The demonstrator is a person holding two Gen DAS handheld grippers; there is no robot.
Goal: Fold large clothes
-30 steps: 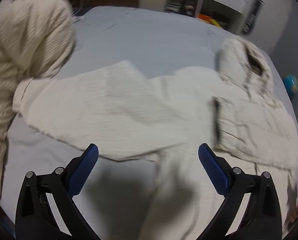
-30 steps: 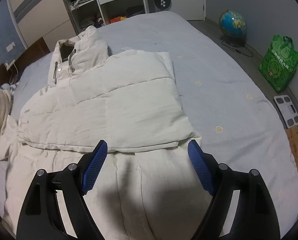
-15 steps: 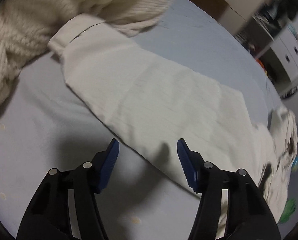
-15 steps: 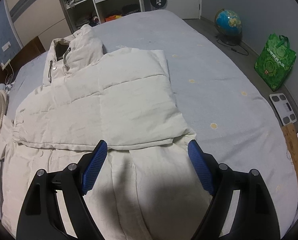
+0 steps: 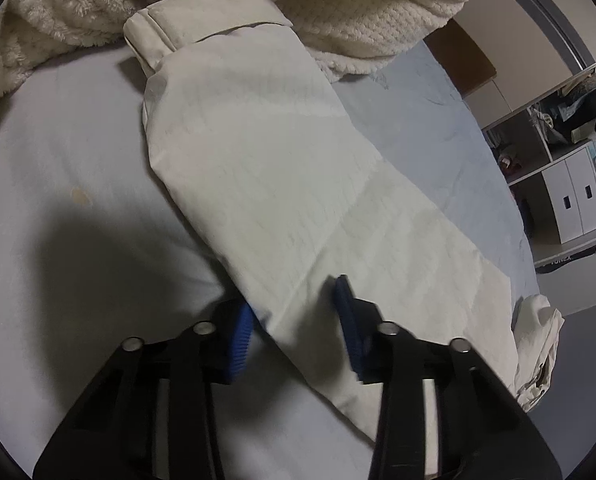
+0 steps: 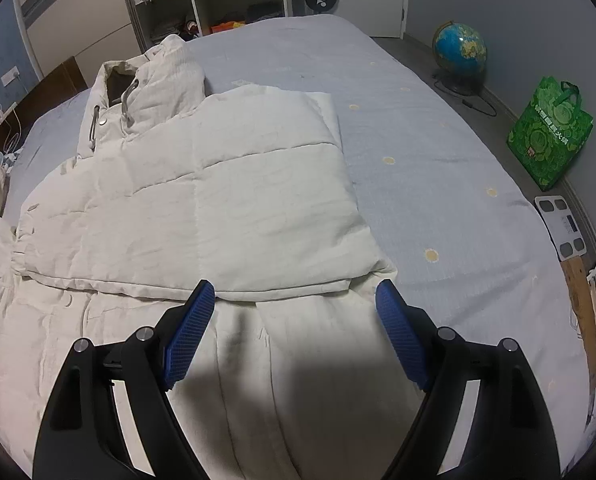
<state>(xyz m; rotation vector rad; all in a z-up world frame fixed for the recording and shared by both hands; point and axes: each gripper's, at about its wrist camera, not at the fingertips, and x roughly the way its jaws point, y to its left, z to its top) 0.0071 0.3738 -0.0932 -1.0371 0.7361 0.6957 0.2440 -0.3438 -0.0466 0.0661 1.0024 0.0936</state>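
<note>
A: Left wrist view: my left gripper point(image 5: 298, 322), spread wide and hovering a second ago, has dropped onto the outstretched sleeve point(image 5: 281, 184); its jaws are closing around the edge, not yet pinching.

B: Meaning?

A: The sleeve fold likely starts. My right gripper point(image 6: 293, 334) hangs spread over the cream padded jacket point(image 6: 225, 208), flat on the bed point(image 6: 438, 152).
</note>
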